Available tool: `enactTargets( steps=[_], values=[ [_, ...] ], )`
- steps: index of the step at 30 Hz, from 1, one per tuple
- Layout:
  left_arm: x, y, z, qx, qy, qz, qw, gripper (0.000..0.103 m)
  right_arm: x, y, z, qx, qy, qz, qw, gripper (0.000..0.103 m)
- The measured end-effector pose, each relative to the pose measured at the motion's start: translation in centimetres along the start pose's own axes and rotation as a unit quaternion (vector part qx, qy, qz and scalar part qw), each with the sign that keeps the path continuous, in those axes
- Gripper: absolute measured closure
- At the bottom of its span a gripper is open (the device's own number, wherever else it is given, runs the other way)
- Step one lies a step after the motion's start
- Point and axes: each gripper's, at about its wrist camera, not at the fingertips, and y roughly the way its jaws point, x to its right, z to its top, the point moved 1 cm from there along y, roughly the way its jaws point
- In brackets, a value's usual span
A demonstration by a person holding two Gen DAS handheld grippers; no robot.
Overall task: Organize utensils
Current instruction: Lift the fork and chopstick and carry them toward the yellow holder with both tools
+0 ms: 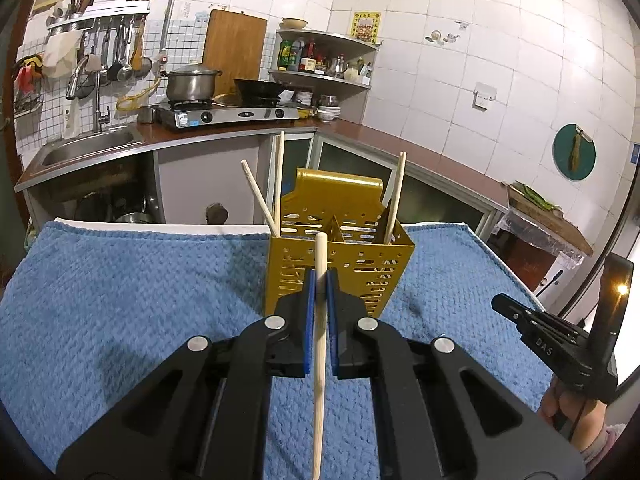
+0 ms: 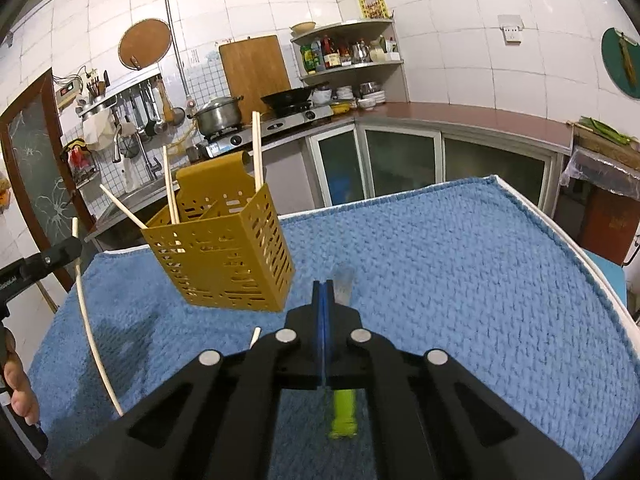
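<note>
My left gripper (image 1: pixel 320 284) is clamped on a pale wooden chopstick (image 1: pixel 320 360), in front of the gold perforated utensil holder (image 1: pixel 340 256) at frame centre on the blue towel (image 1: pixel 120 300). Three chopsticks stand inside it. Only the right wrist view shows my right gripper (image 2: pixel 324 292) pinching a blurred green-handled utensil (image 2: pixel 343 412), holder at centre left.

Your holder (image 1: pixel 340 256) stands on the towel (image 1: pixel 140 280), three chopsticks (image 1: pixel 279 176) in it, counter (image 1: pixel 224 130) behind.
</note>
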Motion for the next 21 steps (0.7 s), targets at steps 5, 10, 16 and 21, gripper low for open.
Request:
enactTargets(
  steps=[5,10,16,21],
  values=[
    [-0.9,1.4,-0.4,-0.018,-0.006,0.007,0.9998,0.098,0.4,2.8,-0.4,-0.051,-0.004,-0.003,0.999,0.103],
    [-2.0,3.0,-0.7,-0.039,-0.013,0.012,0.9991,0.098,2.0,6.4,-0.6,-0.11,0.013,-0.019,0.994,0.099],
    [-3.4,5.4,-0.4,-0.068,-0.028,0.015,0.9972,0.098,2.7,10.7,-1.0,-0.175,0.003,-0.047,0.984,0.066],
    [-3.9,7.3,-0.5,-0.087,-0.022,0.024,0.9957,0.098,2.3,12.5,-0.9,-0.19,-0.007,-0.057,0.98,0.056]
  ],
)
